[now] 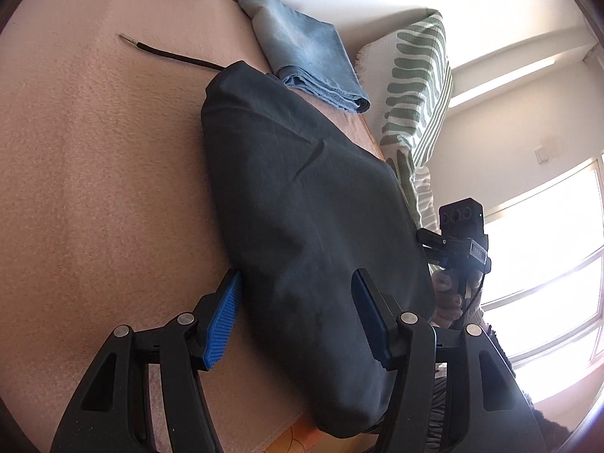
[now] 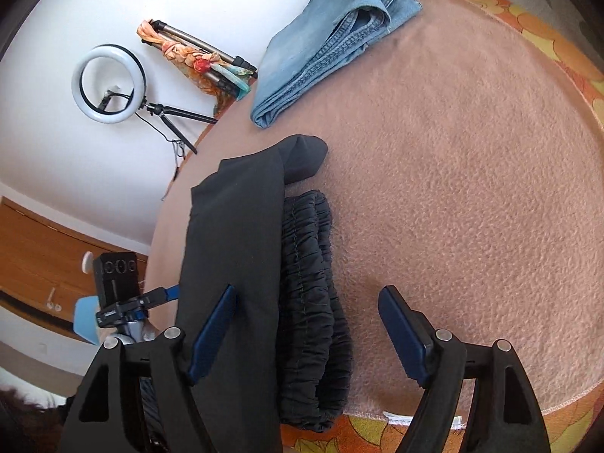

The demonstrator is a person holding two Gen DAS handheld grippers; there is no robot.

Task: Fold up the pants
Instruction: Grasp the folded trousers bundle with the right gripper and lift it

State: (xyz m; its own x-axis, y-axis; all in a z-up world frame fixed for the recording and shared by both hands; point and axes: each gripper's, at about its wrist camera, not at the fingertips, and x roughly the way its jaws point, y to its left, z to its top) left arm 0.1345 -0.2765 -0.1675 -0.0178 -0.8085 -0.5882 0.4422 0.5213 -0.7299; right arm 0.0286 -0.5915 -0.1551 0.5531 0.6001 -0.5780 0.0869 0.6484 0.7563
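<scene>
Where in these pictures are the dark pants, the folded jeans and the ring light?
dark pants (image 1: pixel 309 204): left wrist view, on the broad flat cloth.
folded jeans (image 2: pixel 302 56): right wrist view, on the faded top layer.
ring light (image 2: pixel 77 94): right wrist view, on the white ring's left side.

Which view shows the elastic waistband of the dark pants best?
The right wrist view: the gathered waistband lies uncovered beside the folded-over fabric, between the open right gripper fingers. In the left wrist view the dark pants show only smooth fabric and a drawstring; no waistband is visible.
</scene>
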